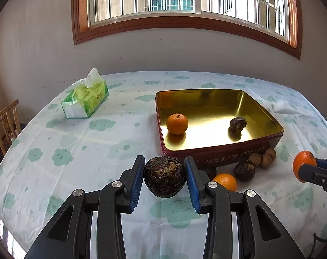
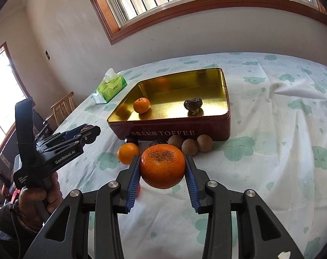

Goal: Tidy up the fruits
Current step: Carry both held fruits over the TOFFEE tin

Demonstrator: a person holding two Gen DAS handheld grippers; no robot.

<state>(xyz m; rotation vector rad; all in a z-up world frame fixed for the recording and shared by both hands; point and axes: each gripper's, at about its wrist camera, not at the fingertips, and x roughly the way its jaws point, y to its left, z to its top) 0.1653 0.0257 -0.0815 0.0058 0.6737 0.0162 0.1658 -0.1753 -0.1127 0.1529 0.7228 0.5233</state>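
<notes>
My left gripper is shut on a dark brown wrinkled fruit, held above the tablecloth in front of the toffee tin. My right gripper is shut on a large orange, also in front of the tin; that orange shows at the right edge of the left wrist view. Inside the tin lie a small orange and a dark fruit. Beside the tin on the cloth lie another orange, a dark fruit and three small brown round fruits.
A green tissue pack lies at the table's far left. A wooden chair stands past the left edge. The wall and window are behind the table. The cloth is wrinkled to the right of the tin.
</notes>
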